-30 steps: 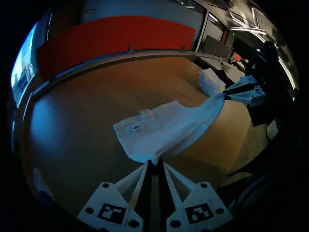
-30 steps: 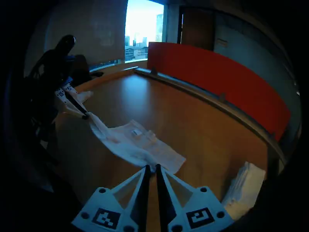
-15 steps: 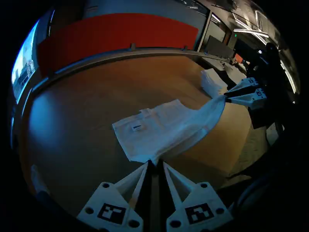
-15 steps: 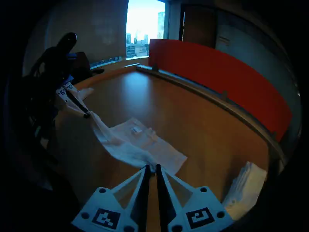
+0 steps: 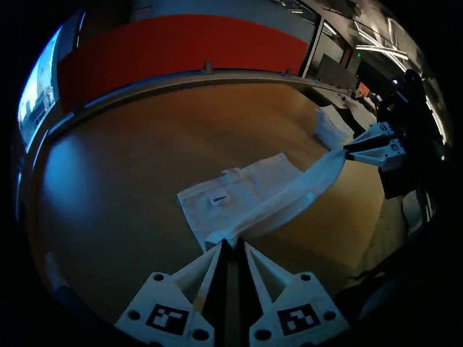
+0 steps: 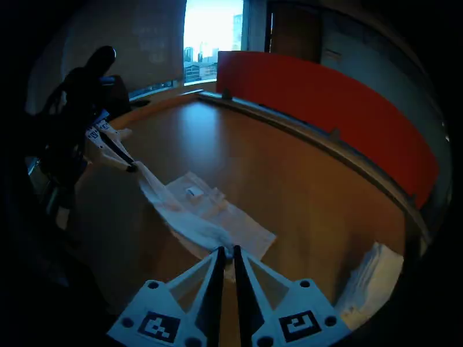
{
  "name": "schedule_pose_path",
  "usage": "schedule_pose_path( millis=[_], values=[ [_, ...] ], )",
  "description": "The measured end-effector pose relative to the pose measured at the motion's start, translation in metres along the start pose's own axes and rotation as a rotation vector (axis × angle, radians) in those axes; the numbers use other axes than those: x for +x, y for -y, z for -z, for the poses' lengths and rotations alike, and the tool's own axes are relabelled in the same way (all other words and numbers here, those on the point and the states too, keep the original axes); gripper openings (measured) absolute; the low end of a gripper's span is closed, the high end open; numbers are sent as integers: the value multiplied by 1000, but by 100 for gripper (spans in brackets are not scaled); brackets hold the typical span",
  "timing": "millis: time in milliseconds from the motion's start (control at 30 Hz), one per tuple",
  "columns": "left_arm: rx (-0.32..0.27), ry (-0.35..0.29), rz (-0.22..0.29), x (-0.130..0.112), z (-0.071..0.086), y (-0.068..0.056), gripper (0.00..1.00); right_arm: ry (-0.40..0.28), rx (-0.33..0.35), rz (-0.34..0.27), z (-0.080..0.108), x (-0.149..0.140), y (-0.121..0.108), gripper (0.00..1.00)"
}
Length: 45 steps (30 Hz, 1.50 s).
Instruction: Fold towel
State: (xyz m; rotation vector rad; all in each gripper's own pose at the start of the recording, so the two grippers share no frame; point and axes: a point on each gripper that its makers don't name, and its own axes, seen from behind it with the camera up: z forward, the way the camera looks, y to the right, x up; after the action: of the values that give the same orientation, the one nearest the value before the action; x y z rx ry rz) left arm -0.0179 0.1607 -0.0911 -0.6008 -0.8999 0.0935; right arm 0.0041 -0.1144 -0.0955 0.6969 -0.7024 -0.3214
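A white towel [image 5: 243,194] lies on the wooden table [image 5: 144,150], its near long edge lifted and stretched between both grippers. In the left gripper view my left gripper [image 5: 231,243] is shut on one corner of that edge. Farther off at the right, the right gripper [image 5: 347,153] pinches the other corner. In the right gripper view my right gripper [image 6: 227,250] is shut on the towel [image 6: 223,217], and the left gripper [image 6: 132,168] holds the far corner at the left. A small label shows on the flat part.
A stack of folded white towels [image 5: 333,124] sits near the table's edge, also visible as the stack [image 6: 367,283] at lower right. A red partition [image 5: 173,52] runs along the table's far side. The person's dark figure [image 6: 75,104] stands by the window.
Both grippers have carried the lifted edge forward over the flat part of the towel. The raised cloth now forms a narrower band, and less of the flat part shows.
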Motion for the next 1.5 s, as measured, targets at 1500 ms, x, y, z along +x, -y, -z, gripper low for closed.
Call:
schedule_pose_path(
  millis=[1500],
  values=[
    [96, 54, -46, 8, -107, 55, 26, 101, -41, -89, -90, -44, -49, 13]
  ],
)
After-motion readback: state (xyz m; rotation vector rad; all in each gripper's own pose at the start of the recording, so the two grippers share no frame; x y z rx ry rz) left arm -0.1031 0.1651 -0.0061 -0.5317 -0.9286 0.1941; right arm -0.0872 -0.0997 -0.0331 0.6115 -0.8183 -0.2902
